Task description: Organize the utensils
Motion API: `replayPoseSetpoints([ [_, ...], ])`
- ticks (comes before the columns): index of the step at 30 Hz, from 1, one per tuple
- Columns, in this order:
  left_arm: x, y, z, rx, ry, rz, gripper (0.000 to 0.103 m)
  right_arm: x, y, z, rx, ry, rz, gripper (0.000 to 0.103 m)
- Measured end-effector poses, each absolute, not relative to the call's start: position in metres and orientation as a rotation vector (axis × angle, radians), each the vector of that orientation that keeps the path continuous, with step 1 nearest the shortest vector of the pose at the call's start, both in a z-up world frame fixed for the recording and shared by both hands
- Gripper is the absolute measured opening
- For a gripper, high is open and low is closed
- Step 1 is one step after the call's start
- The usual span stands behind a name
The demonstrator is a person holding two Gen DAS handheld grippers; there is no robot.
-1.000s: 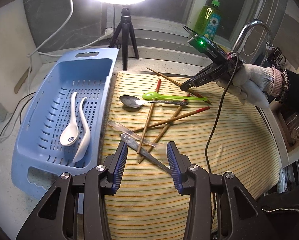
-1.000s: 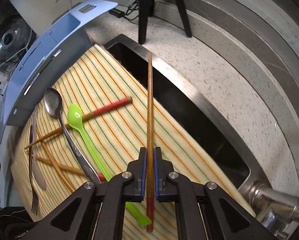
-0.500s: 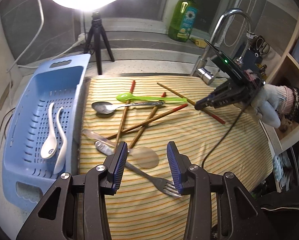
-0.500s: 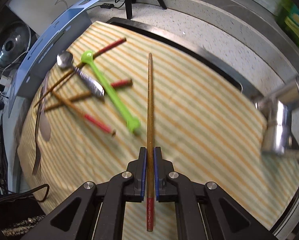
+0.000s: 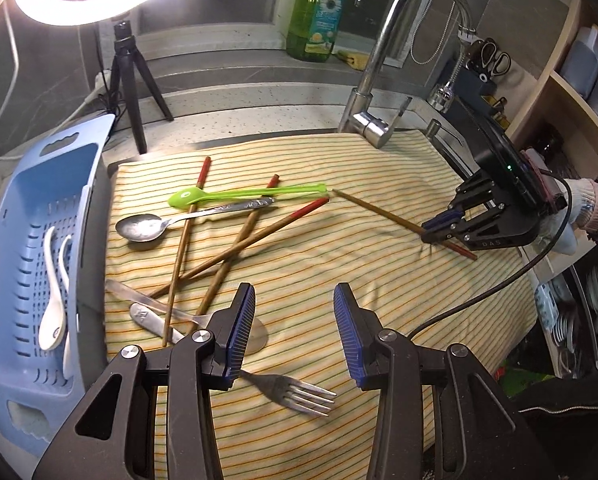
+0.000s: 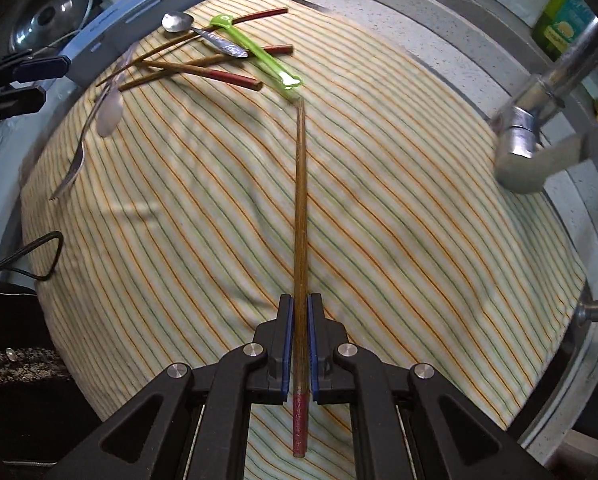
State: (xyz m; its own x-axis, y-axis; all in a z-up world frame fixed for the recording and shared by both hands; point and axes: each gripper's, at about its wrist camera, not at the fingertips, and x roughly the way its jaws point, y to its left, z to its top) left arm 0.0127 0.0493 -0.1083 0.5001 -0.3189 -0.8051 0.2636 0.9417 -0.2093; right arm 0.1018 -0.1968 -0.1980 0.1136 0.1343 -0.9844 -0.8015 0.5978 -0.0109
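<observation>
My right gripper is shut on a brown chopstick with a red end, low over the right part of the striped cloth; the same chopstick and gripper show at the right of the left wrist view. My left gripper hangs open with nothing between its blue pads, above a metal fork. A pile on the cloth holds three more chopsticks, a green plastic spoon, a metal spoon and a clear spoon. Two white ceramic spoons lie in the blue basket.
A faucet rises at the back edge of the cloth, beside a green soap bottle. A ring light on a tripod stands behind the basket. Shelves and a black cable are at the right.
My right gripper carried the chopstick from above the pile to the right side of the cloth. My left gripper shifted right, away from the basket, and now hangs over the fork.
</observation>
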Motion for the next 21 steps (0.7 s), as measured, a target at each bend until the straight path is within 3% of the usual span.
replayPoseSetpoints([
  [7,0.007,0.058,-0.112,-0.062,1.003,-0.316,0.039,0.097,-0.179,-0.166,-0.557,1.232,0.82,0.019],
  [14,0.006,0.074,-0.116,-0.029,1.021,-0.269,0.039,0.128,-0.163,-0.155,-0.184,1.261,0.783,0.019],
  [21,0.036,0.074,-0.122,0.052,1.042,-0.326,0.039,0.111,-0.188,-0.182,0.167,1.271,0.595,0.019],
])
